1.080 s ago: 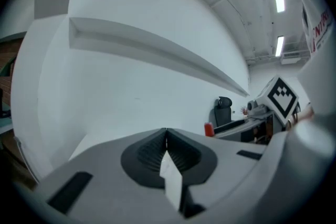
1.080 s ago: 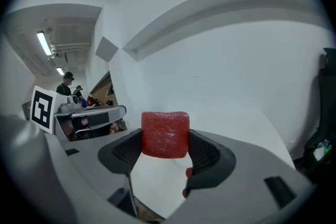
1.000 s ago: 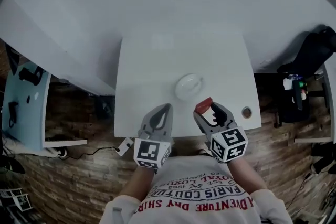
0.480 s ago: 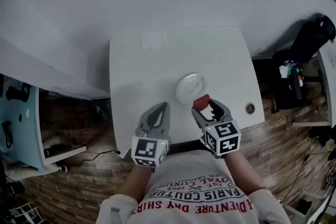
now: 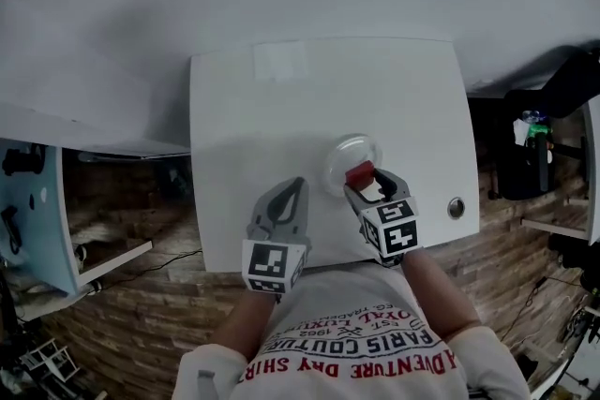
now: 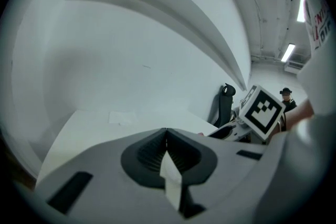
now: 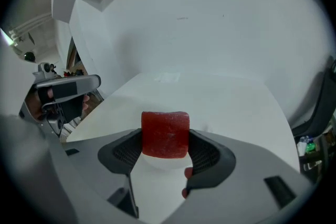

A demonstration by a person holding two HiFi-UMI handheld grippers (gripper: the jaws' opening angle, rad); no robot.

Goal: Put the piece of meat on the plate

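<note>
Near the tabletop's [image 5: 239, 112] front edge, a little right of its middle, sits a round, pale plate [image 5: 349, 151], and the piece of meat [image 5: 360, 173] hangs over the plate's near rim. The right gripper [image 7: 166, 150] has the meat clamped between its dark ribbed pads. Its jaws stand apart only by the width of that red, block-shaped chunk, which sticks up above the pads with its flat face toward the camera. In the right gripper view a pale rounded surface shows just below the meat, but whether the meat touches the plate cannot be told. What shows of the plate's inside beyond the meat is bare white. The left gripper [image 6: 166, 131] is beside the right one, over the front edge left of the plate and apart from it. Its jaws are pressed together along a single seam with nothing between them. The right gripper's marker cube shows at the right of the left gripper view. A pale rectangular patch [image 5: 279, 61] lies flat near the tabletop's far edge, about midway along it. A small round fitting [image 5: 456, 207] sits close to the front right corner, well apart from the plate. Off the table's right side stands a dark chair-like shape [image 5: 562, 89].
</note>
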